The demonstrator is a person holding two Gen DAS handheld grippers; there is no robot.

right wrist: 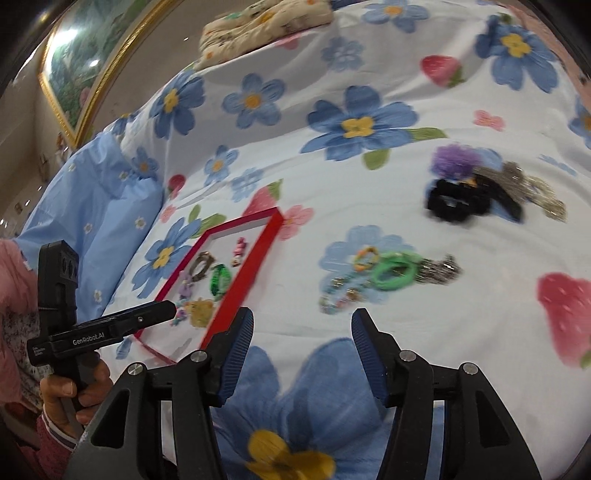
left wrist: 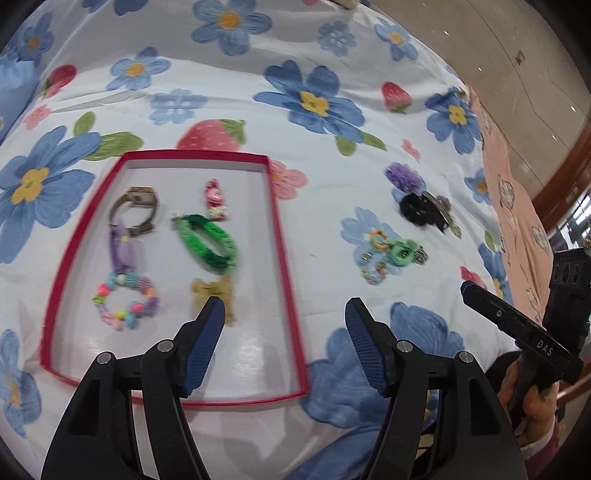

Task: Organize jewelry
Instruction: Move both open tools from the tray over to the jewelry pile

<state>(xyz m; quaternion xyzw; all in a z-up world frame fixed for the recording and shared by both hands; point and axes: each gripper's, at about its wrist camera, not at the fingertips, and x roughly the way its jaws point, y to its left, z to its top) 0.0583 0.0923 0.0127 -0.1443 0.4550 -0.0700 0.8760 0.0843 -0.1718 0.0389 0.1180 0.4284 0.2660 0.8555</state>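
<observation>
A shallow red-rimmed tray (left wrist: 286, 266) (right wrist: 271, 230) lies on a flowered bedspread. In it lie a brown watch (left wrist: 136, 208), a purple bow (left wrist: 123, 245), a bead bracelet (left wrist: 125, 301), a green braided bracelet (left wrist: 207, 240), a pink charm (left wrist: 214, 195) and a tan bow clip (left wrist: 216, 291). My left gripper (left wrist: 284, 314) hovers open over the tray's near right part, with nothing between its fingers. Loose on the spread to the right are a green ring with beads (left wrist: 393, 254) (right wrist: 391, 273) and a pile of purple, black and silver pieces (left wrist: 421, 203) (right wrist: 480, 188). My right gripper (right wrist: 303, 325) stands open and empty, short of the green ring.
A light blue pillow (right wrist: 92, 206) lies left of the tray, and a cream patterned cushion (right wrist: 266, 26) at the far end of the bed. A pink cloth (left wrist: 506, 173) covers the bed's right edge. A gold-framed picture (right wrist: 74, 74) hangs on the wall.
</observation>
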